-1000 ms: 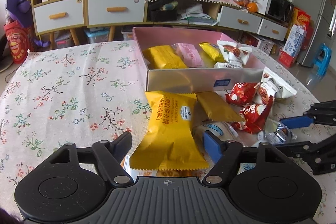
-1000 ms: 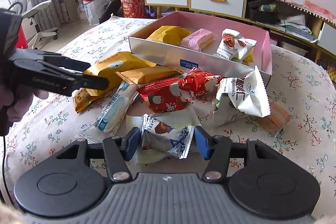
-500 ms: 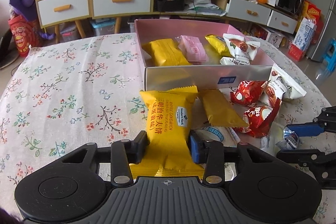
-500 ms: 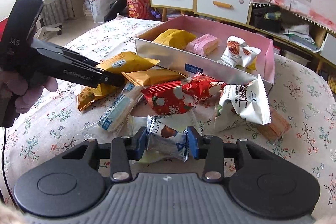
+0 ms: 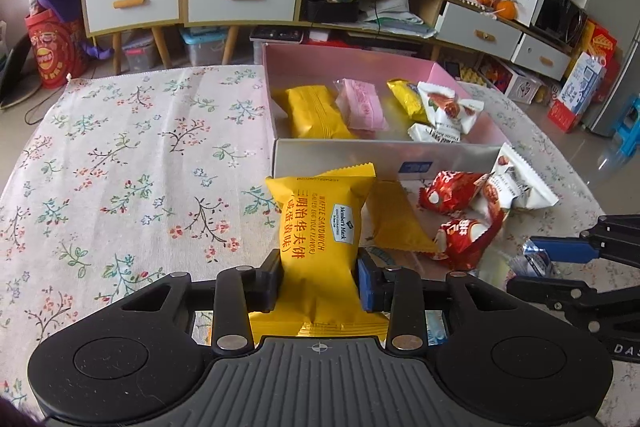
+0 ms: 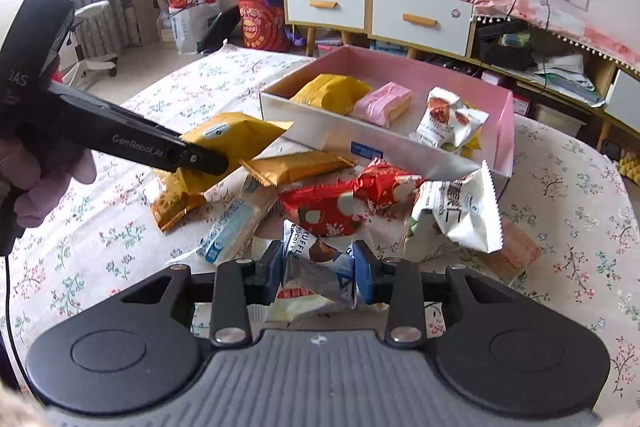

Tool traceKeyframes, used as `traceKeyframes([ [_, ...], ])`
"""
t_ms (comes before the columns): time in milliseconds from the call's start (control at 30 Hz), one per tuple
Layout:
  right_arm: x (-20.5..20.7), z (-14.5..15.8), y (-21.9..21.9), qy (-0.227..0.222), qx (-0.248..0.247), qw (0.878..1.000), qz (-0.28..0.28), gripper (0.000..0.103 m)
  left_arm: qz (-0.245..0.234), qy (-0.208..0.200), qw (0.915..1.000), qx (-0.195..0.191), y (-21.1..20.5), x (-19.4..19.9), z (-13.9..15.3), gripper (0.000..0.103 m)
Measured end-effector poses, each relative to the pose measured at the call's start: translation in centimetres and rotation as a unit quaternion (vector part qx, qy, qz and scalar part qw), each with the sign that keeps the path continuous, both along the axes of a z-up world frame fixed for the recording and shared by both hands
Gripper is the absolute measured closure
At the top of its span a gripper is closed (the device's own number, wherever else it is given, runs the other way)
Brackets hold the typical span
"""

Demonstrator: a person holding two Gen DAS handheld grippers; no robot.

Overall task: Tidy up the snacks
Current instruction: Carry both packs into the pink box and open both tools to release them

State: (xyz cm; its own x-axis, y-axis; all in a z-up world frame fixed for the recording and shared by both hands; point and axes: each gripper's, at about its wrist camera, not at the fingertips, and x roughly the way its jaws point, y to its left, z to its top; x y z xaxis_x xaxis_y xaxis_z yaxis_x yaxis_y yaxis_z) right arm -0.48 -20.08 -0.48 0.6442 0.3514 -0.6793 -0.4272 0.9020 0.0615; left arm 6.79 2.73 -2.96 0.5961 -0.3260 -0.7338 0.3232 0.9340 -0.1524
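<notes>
Left wrist view, left tool (image 5: 319, 277) closing on one yellow packet (image 5: 320, 227), box (image 5: 340, 157) holding perhaps five snacks.

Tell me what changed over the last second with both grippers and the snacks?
Left gripper, closing, clamped the yellow waffle sandwich pack and tilted its far end off the tablecloth. Right gripper, closing, pinched the silver truffle packet. The pink box and remaining snacks stayed put.

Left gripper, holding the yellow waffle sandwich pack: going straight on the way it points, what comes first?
Probably the near silver wall of the pink box, right beyond the yellow waffle sandwich pack in the left gripper; depth is uncertain.
</notes>
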Motion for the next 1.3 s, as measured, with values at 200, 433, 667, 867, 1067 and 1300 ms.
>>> traceKeyframes([
  [200,0.8,1.5,-0.8,-0.005,0.034,0.999,-0.023,0.069,0.012,-0.002,0.9998,-0.017,0.0,-0.1,1.4,0.069],
  [433,3.0,2.9,-1.3,-0.028,0.068,0.996,-0.056,0.069,0.022,-0.009,0.9991,-0.035,-1.5,1.1,2.5,0.069],
  [667,6.2,3.1,-1.4,-0.023,0.107,0.99,-0.09,0.069,0.04,-0.008,0.9978,-0.053,-3.1,2.9,3.1,0.069],
  [867,8.2,2.5,-1.8,-0.012,0.127,0.985,-0.119,0.069,0.057,-0.024,0.9972,-0.042,-4.1,4.9,3.8,0.069],
  [1067,9.9,1.4,-2.6,0.009,0.158,0.975,-0.156,0.069,0.06,-0.034,0.9965,-0.048,-4.8,8.0,4.1,0.069],
  [1300,11.1,0.4,-2.5,0.032,0.18,0.969,-0.167,0.069,0.056,-0.025,0.9973,-0.039,-5.4,12.0,3.2,0.069],
])
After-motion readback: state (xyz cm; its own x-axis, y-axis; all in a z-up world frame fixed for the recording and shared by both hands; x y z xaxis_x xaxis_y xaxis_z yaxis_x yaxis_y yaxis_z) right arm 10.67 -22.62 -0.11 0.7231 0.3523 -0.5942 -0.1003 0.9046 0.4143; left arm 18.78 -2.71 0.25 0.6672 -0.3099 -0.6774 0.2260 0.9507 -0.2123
